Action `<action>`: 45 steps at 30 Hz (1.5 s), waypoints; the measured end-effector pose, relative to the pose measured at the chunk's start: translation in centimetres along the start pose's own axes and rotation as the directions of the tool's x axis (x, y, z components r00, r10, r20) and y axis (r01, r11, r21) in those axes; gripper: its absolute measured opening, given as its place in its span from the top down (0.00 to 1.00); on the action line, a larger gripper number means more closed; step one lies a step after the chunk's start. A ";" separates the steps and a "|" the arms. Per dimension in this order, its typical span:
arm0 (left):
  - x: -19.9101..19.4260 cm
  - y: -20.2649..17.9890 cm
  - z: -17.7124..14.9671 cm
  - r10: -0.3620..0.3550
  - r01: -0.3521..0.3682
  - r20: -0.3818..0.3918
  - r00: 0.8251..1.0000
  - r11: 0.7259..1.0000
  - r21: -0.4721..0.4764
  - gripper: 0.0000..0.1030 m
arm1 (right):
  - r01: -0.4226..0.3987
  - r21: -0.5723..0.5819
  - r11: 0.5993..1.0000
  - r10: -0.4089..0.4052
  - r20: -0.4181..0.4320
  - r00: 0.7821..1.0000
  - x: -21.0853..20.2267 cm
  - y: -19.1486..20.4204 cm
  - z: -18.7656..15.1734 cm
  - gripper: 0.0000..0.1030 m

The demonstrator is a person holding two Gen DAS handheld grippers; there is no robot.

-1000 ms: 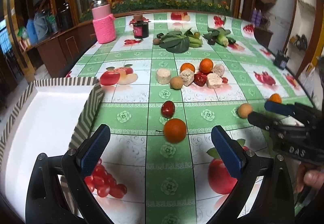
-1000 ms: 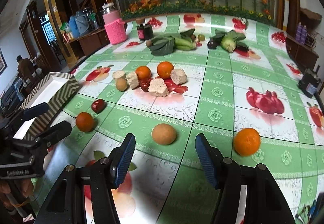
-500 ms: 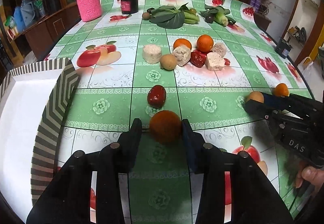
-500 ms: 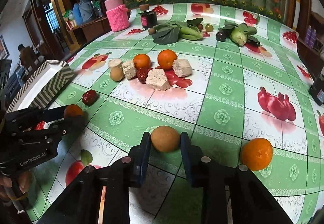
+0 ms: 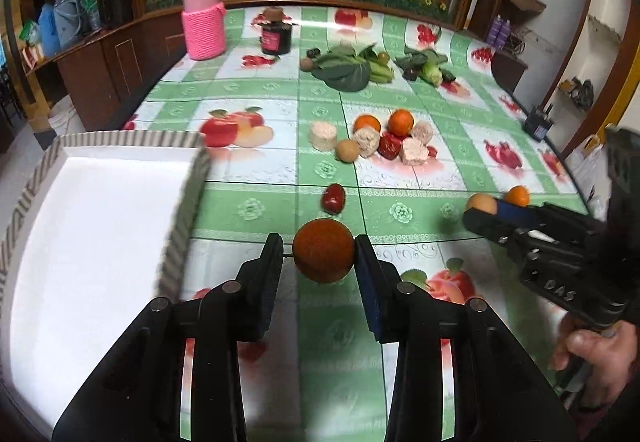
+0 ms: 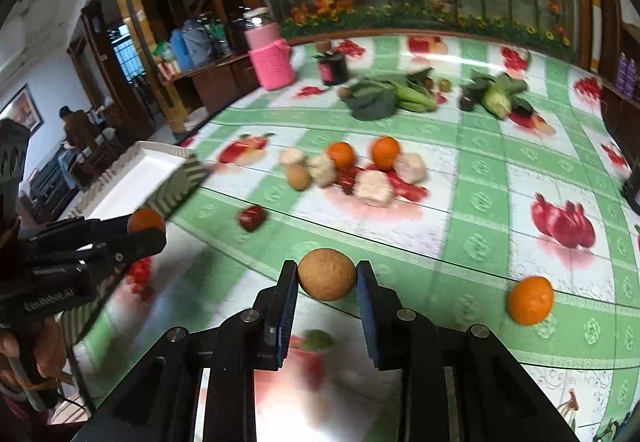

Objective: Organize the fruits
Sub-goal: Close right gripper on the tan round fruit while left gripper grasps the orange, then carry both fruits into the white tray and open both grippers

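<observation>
**Orange and brown fruit clamped, one in each gripper**

White inside and striped on its outer walls, the box (image 5: 100,226) lay at the far left of the surface (image 5: 256,170), and its floor, as far as it showed, held nothing. Its near corner stood just left of the left gripper (image 5: 323,257), whose pads pressed both sides of a dark orange fruit (image 5: 323,256), held clear above the green-and-white cloth. A red fruit (image 5: 333,199) lay just beyond it on a green square. Farther back sat a cluster (image 5: 380,140) of two oranges, a brown fruit, a red one and pale chunks, with open cloth between it and the grippers. To the right, the right gripper (image 6: 327,279) was shut on a round brown fruit (image 6: 327,279), also lifted off the cloth. One loose orange (image 6: 530,300) rested to its right, near the surface's right edge. Leafy greens (image 5: 346,68), a pink-sleeved jar (image 5: 202,18) and a dark jar (image 5: 276,36) stood along the far edge.
</observation>
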State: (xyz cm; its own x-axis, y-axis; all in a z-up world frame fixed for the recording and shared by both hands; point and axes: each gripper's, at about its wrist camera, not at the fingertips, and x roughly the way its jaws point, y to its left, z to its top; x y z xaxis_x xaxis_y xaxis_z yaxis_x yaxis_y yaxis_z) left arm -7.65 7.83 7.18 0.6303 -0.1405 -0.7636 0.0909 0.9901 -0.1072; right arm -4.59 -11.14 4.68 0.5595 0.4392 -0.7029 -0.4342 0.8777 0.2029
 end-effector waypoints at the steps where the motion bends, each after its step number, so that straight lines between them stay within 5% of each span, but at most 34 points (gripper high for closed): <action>1: -0.8 0.6 0.1 0.001 -0.001 0.002 1.000 1.000 -0.004 0.65 | -0.017 -0.005 1.000 0.017 0.004 1.000 0.0 0.6 0.2 0.72; 13: -5.1 11.1 0.3 0.214 -0.211 0.031 0.976 0.973 -0.091 0.65 | -0.178 -0.145 0.973 0.177 -0.017 0.984 3.6 10.5 4.5 0.72; 24: -2.0 15.8 -0.3 0.227 -0.235 -0.062 0.972 0.958 -0.167 0.65 | -0.244 -0.268 0.932 0.219 -0.119 0.968 10.1 17.5 8.2 0.72; 45: 1.0 18.5 -1.0 0.238 -0.267 -0.159 0.958 0.942 -0.201 0.65 | -0.255 -0.351 0.901 0.174 -0.246 0.954 16.3 20.8 8.3 0.72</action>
State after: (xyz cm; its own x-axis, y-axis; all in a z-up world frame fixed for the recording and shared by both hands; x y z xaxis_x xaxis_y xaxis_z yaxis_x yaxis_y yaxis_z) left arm -6.09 26.05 3.83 0.5032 0.1014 -0.8582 -0.2374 0.9711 -0.0245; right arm 1.41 15.87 3.09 0.2842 0.5247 -0.8024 -0.7816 0.6115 0.1230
